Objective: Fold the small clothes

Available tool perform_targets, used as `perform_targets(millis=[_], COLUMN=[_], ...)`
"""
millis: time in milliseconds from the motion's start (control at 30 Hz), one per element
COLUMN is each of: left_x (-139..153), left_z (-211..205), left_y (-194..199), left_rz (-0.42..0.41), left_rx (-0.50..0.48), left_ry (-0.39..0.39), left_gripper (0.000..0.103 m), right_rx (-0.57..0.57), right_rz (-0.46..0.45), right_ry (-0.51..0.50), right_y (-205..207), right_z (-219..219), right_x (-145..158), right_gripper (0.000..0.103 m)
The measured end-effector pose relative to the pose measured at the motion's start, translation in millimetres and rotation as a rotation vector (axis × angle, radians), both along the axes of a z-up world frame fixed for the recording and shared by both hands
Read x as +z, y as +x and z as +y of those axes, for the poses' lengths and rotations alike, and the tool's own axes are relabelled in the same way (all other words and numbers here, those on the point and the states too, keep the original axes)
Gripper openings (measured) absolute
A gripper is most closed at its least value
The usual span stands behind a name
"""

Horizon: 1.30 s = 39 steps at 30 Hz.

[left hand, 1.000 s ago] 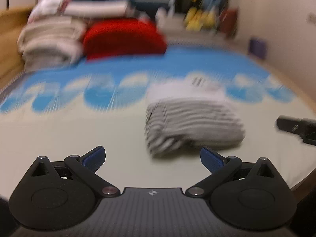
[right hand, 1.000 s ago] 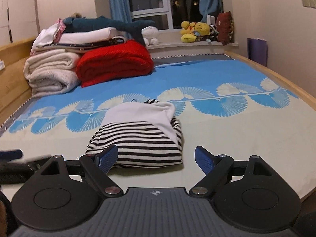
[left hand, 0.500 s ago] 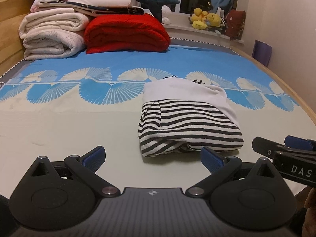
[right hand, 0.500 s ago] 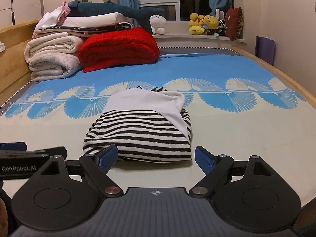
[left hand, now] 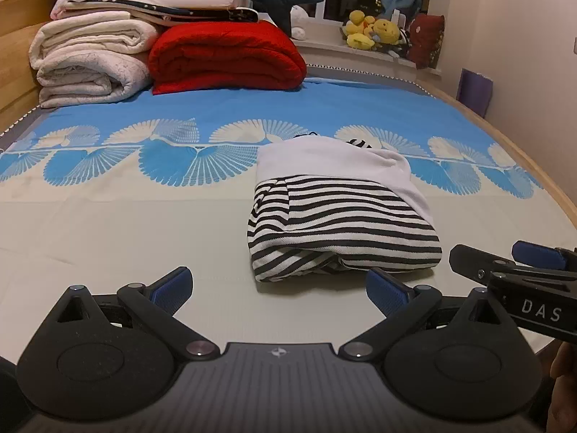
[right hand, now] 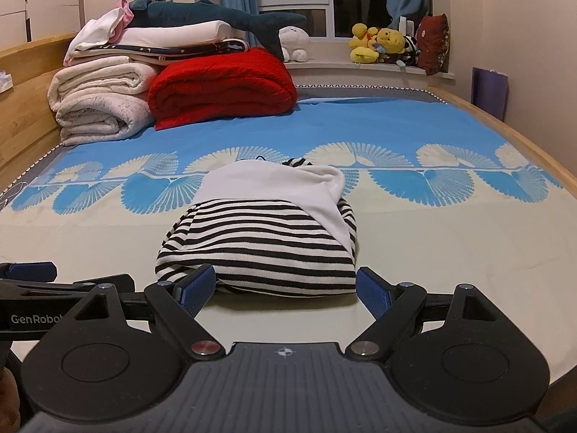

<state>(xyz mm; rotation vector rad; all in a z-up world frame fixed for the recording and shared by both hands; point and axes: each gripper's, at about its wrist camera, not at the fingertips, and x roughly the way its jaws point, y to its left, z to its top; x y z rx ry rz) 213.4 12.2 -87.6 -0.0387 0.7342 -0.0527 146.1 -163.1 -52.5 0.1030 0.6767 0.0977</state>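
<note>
1. Right tool [right hand: 285, 287] is spread wide and holds nothing; its blue pads flank the near edge of the folded striped garment [right hand: 259, 245] on the bed [right hand: 450, 252].
2. Left tool [left hand: 279, 287] is spread, empty, just left of it.
3. Since a second ago, the right tool has edged closer.
4. The knit bundle is soft and rounded.

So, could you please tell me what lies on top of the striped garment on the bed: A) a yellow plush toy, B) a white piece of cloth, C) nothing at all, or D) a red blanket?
B: a white piece of cloth drapes over the far part of the striped garment, while the red blanket sits farther back.
</note>
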Motion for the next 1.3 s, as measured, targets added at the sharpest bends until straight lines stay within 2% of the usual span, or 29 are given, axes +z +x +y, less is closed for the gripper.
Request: perform_targets(millis=[1300], left_x=[-1.5], left_z=[2.4], left_y=[3.2], left_rz=[0.01], left_rx=[-0.005], left_ry=[-0.01], left_gripper=[0.102], right_rx=[-0.006], right_rz=[0.0], right_ry=[-0.011], right_y=[1.4], right_z=[1.2], right_x=[0.6], right_gripper=[0.086])
